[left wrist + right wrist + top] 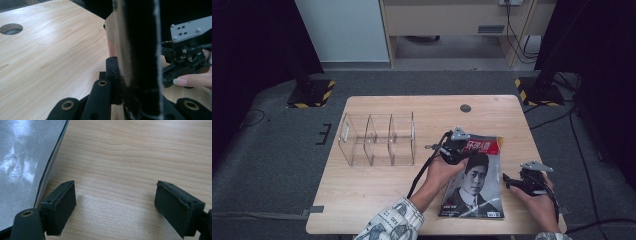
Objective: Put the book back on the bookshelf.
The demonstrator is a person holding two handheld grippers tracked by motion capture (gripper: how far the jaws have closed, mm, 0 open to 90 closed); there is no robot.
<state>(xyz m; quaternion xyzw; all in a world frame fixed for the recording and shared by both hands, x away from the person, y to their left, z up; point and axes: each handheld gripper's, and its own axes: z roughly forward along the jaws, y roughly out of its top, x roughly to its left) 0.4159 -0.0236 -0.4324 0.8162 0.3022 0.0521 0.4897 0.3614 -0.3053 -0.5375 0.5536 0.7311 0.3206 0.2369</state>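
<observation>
The left claw (460,146) was clamped on the top edge of the magazine (474,182), which lay on the table (377,190) right of the clear organizer (378,139). The right claw (512,181) stood wide open and empty beside the magazine's right edge.

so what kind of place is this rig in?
Likely a lab data-collection station: a small wooden table on grey carpet, hazard-striped stand bases flanking it, cables across the floor, dark curtains at both sides.
</observation>
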